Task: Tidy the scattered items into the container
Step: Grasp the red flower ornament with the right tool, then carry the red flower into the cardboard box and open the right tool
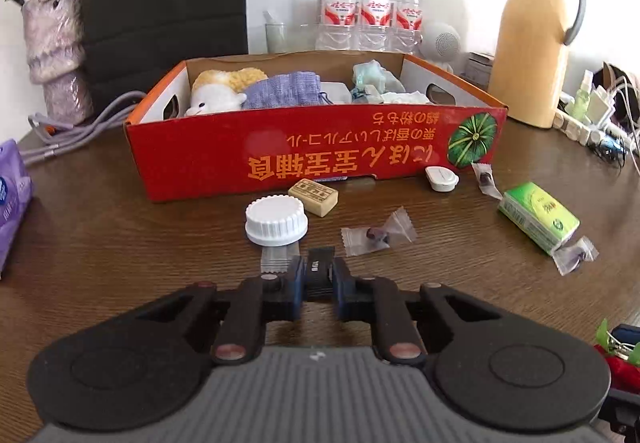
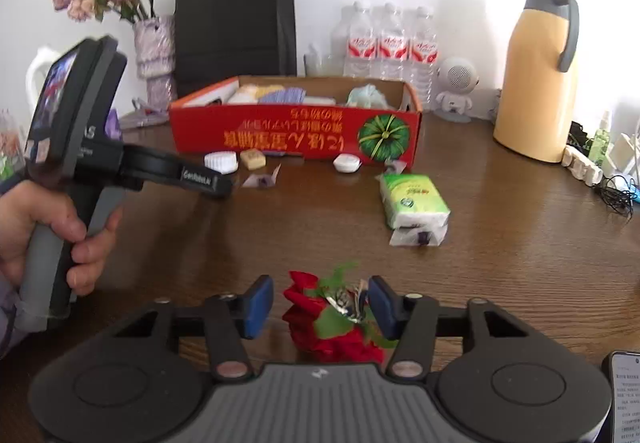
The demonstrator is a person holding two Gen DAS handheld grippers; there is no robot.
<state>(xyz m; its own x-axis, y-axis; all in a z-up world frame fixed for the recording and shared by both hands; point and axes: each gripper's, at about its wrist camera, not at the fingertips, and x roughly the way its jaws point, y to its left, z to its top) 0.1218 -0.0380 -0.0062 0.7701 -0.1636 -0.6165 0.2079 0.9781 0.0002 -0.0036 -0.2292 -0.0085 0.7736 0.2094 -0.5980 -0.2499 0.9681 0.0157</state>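
A red cardboard box (image 1: 304, 151) (image 2: 296, 131) sits on the brown table, holding a plush toy, cloth and other items. My left gripper (image 1: 319, 275) is shut on a small black object (image 1: 320, 263) just above the table, in front of a white cap (image 1: 276, 220). A tan block (image 1: 313, 196), wrapped candies (image 1: 376, 234), a white case (image 1: 441, 178) and a green tissue pack (image 1: 538, 216) (image 2: 414, 199) lie before the box. My right gripper (image 2: 320, 307) is open around a red artificial flower (image 2: 332, 327) on the table. The left gripper (image 2: 208, 181) also shows in the right wrist view.
A yellow thermos jug (image 1: 532, 43) (image 2: 536, 75), water bottles (image 1: 372, 7), a small white speaker (image 2: 456, 83), a power strip with cables (image 1: 592, 123), a black bag (image 2: 236, 23), a vase of flowers (image 2: 154, 55) and a purple pack (image 1: 12, 199) ring the table.
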